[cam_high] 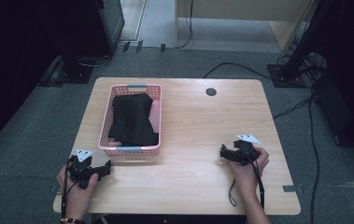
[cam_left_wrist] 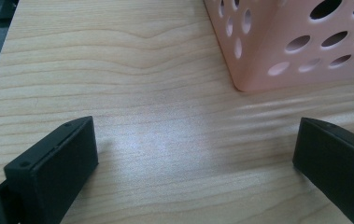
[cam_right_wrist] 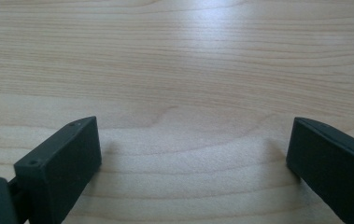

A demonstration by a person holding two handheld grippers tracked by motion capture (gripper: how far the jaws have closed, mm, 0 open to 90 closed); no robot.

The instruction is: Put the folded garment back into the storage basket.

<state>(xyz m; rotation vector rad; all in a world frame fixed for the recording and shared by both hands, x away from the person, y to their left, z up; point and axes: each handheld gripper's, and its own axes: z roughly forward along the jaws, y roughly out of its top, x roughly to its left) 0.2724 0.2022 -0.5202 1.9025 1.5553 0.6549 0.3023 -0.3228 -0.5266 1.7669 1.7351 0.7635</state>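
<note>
**Inspector A:** The pink basket [cam_high: 130, 149] stands on the left half of the worktop [cam_high: 198, 126]. A black cloth [cam_high: 131, 119] lies folded inside it, covering most of the floor of the basket; a strip of pink floor shows beside the cloth on the side away from the left gripper.

**Inspector B:** And the grippers?

**Inspector A:** The left gripper [cam_high: 101, 170] sits just in front of the basket's near wall, off its left corner, held in the person's left hand [cam_high: 76, 189]. Its fingers [cam_left_wrist: 55, 161] are spread wide, nothing between them. The left gripper view adds a close look at the basket's perforated corner [cam_left_wrist: 277, 46], resting on the wood, apart from both fingers.

**Inspector B:** The right side?

**Inspector A:** The right gripper [cam_high: 224, 153] lies well to the right of the basket, in the right hand [cam_high: 249, 170], fingers [cam_right_wrist: 60, 161] likewise released and empty. Bare wood grain lies ahead of them.

**Inspector B:** Surroundings?

**Inspector A:** A dark round cable port [cam_high: 211, 91] sits beyond the basket, toward the far edge. Cables [cam_high: 240, 67] run across the grey floor behind. Nothing lies between either gripper and the basket.
</note>
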